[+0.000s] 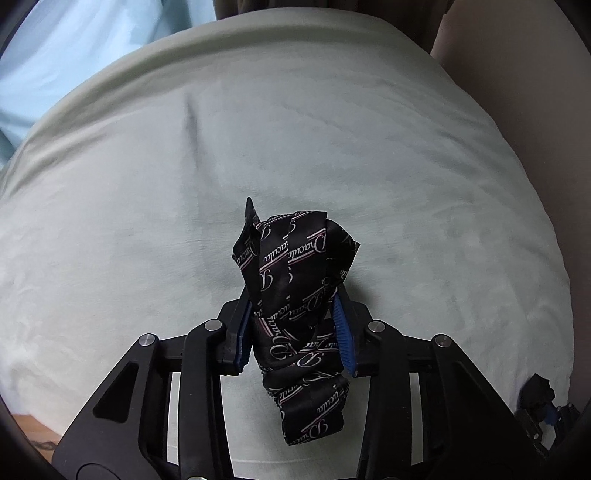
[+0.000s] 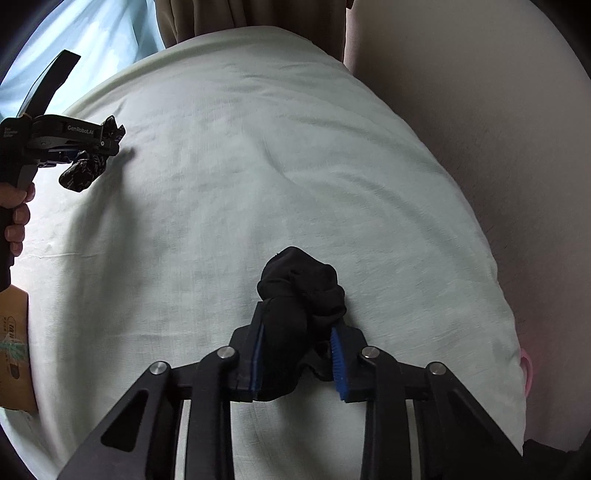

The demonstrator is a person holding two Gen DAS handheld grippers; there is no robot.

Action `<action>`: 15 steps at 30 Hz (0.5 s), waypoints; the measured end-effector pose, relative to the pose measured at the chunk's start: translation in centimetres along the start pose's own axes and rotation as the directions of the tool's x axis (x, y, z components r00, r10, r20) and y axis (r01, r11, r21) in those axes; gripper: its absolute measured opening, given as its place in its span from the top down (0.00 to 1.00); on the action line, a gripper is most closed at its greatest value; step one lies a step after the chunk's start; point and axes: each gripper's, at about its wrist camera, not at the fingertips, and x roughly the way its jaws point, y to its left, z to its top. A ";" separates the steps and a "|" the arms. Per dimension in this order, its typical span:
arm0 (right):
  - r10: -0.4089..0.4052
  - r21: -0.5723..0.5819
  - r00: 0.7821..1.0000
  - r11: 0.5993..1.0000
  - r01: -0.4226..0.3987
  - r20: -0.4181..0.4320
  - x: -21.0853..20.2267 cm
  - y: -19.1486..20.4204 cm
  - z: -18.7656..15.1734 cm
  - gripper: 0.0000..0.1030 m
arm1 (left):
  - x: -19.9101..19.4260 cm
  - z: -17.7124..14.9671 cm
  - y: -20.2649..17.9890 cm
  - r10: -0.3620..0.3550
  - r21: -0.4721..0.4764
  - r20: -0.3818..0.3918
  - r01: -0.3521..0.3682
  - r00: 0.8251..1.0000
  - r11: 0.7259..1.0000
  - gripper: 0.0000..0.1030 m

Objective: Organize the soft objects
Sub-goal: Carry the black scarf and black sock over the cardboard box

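A black patterned cloth [image 1: 295, 280] with pale script lettering is bunched between the blue pads of my left gripper [image 1: 293, 306], which is shut on it just above the pale bed cover [image 1: 147, 221]. In the right wrist view my right gripper [image 2: 299, 332] is shut on a plain black bundle of fabric [image 2: 301, 284], held over the same cover. That view also shows the left gripper [image 2: 92, 147] at the far left, with the patterned cloth [image 2: 83, 171] hanging from it and a hand [image 2: 16, 218] on its handle. The right gripper [image 1: 543, 402] shows at the lower right edge of the left wrist view.
A pale green sheet [image 2: 258, 166] covers the bed. Light blue curtains [image 1: 55, 55] hang at the back left, beige drapes [image 2: 251, 18] at the back, a wall [image 2: 498, 110] runs along the right. A brown cardboard item [image 2: 14, 350] stands at the left edge.
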 end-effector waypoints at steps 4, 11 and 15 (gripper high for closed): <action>0.002 0.008 1.000 1.000 -0.002 0.027 -1.6 -0.1 0.5 0.74 | -2.0 0.8 -0.4 -0.009 -0.008 0.024 0.009 1.000 1.000 0.67; 0.011 -0.002 0.994 1.000 -0.011 0.104 -6.6 0.0 2.0 0.74 | -8.5 0.4 -1.1 -0.020 0.006 0.086 0.019 0.996 1.000 0.67; 0.020 -0.002 0.988 1.000 -0.020 0.150 -10.1 0.1 2.9 0.74 | -13.2 -0.2 -1.3 -0.024 0.027 0.126 0.021 0.992 0.999 0.67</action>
